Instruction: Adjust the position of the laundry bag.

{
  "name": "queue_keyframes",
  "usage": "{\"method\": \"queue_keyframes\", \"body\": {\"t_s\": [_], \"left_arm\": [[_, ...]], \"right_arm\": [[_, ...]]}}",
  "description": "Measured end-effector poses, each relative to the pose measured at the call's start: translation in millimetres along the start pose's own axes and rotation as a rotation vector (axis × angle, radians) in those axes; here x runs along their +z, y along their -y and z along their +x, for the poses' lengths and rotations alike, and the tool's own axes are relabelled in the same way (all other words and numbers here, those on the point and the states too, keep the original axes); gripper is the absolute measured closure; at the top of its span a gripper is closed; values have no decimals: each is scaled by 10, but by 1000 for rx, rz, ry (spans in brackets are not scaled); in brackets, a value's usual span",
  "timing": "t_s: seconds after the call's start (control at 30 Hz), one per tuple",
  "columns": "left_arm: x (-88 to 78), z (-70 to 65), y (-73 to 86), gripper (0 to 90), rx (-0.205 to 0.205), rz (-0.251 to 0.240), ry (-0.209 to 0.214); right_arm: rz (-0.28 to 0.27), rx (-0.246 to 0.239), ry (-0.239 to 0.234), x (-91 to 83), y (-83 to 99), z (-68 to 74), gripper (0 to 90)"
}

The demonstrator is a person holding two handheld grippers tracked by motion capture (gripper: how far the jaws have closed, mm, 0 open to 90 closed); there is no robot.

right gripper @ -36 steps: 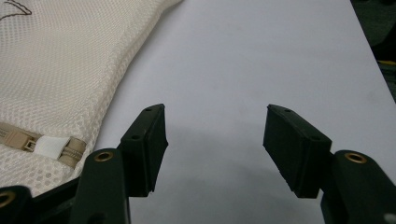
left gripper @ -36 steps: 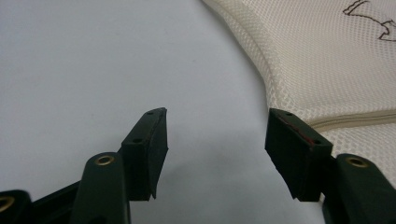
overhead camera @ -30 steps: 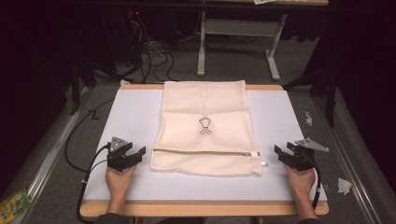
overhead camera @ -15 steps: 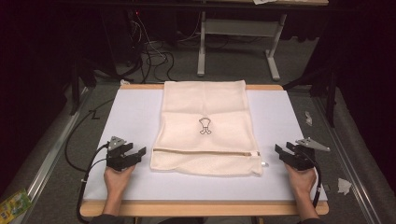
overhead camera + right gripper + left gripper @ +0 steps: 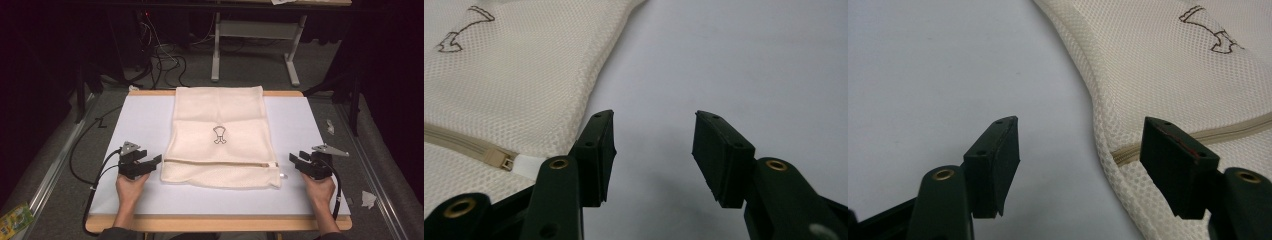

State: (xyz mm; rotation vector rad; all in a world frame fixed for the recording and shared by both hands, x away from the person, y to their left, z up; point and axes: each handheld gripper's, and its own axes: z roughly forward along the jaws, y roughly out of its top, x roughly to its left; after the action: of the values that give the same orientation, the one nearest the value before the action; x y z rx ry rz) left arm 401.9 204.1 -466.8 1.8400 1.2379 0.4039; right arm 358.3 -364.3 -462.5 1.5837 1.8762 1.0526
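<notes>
A cream mesh bag lies flat on the white table top, with a small drawn emblem at its middle and a zip across it near the front. My left gripper rests open just left of the bag's front left corner. In the left gripper view the bag's edge and zip end lie beside the right jaw. My right gripper rests open just right of the zip's pull, with bare table between its jaws. A hand holds each gripper.
The table's wooden rim runs along the front. Cables trail off the left side to the floor. Beyond the table stand a grey desk frame and floor cables. Scraps lie on the floor at right.
</notes>
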Motion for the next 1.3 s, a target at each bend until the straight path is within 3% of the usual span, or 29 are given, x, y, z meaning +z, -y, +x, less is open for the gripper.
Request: {"method": "queue_keyframes", "body": {"t_s": [0.13, 0.3, 0.43, 1.0, 1.07, 1.3], "left_arm": [[28, -30, -39, 324, -32, -7, 35], [108, -98, -121, 324, -7, 25, 31], [198, -170, -189, 327, -9, 44, 29], [471, -281, -294, 359, -18, 116, -22], [491, -289, -299, 380, -35, 101, -19], [597, -279, -276, 490, -59, 121, -29]], "right_arm": [[15, 1, -24, 33, -69, 63, 517], [48, -2, -62, 111, -163, 167, 495], [66, -9, -76, 172, -221, 241, 475], [161, -5, -71, 510, -374, 438, 470], [170, 0, -67, 542, -381, 458, 478], [187, -5, -57, 634, -415, 514, 535]]}}
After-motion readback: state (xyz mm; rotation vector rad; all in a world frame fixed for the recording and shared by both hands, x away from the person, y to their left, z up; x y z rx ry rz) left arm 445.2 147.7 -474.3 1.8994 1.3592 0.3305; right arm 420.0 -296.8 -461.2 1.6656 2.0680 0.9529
